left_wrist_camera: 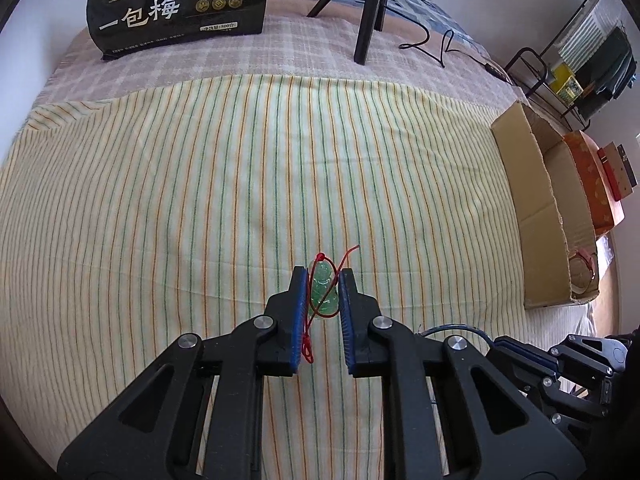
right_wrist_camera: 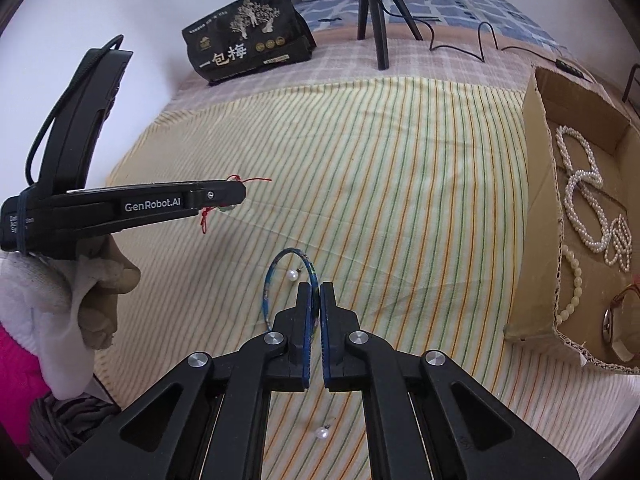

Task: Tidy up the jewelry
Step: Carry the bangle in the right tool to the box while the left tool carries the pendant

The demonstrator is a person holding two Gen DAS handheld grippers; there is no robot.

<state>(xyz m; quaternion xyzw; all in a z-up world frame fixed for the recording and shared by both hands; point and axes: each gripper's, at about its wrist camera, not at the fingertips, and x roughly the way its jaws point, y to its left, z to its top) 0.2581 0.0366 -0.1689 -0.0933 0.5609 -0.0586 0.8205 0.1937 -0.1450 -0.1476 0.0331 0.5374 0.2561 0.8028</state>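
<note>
Both wrist views look steeply down, close over one striped cloth (left_wrist_camera: 200, 200).

pendant (left_wrist_camera: 324, 292): green | cord (left_wrist_camera: 308, 340): red | bangle (right_wrist_camera: 280, 276): blue | cloth (left_wrist_camera: 200, 200): striped

- A striped cloth (left_wrist_camera: 240, 184) in yellow, green and orange covers the bed.
- Beyond the cloth's far edge lies a checked blanket (left_wrist_camera: 224, 56).
- On that blanket, past the cloth's far left, a black snack bag (left_wrist_camera: 180, 0) with white characters.
- A black tripod (left_wrist_camera: 368, 8) stands right of the bag, a black cable (left_wrist_camera: 432, 46) trailing beside it.
</note>
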